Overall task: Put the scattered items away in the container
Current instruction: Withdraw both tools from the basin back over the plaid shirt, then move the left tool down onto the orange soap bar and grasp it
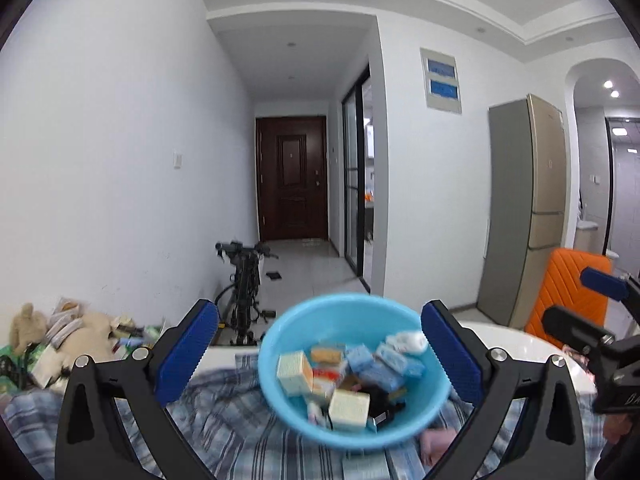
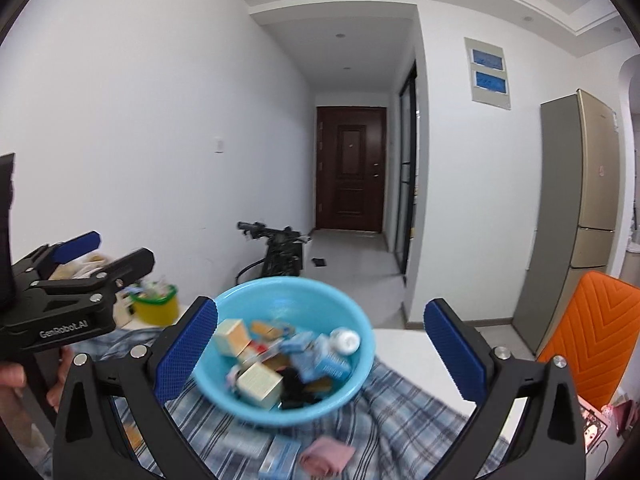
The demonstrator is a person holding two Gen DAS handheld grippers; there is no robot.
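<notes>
A white-walled room opens onto a hallway ending in a dark brown door (image 1: 291, 178), with a tall fridge (image 1: 524, 208), an orange chair (image 1: 568, 292) and a folded bike (image 1: 244, 284) near the wall. The white surface (image 2: 408, 350) is partly draped in a blue plaid cloth (image 1: 224, 412). On the cloth sits the blue basin (image 2: 288, 360), already heaped with small boxes and packets. A pink cloth (image 2: 326, 454) and a blue-white box (image 2: 280, 458) lie on the plaid just in front of the basin, not yet inside.

The left gripper (image 1: 320, 356) and right gripper (image 2: 320, 350) both hang near the basin with fingers wide apart, holding nothing.

The basin looks full, so another box dropped on top could slide over the rim. A gripper closing on the pink cloth may snag the plaid and drag the basin. With both grippers this close, they could also knock together.
</notes>
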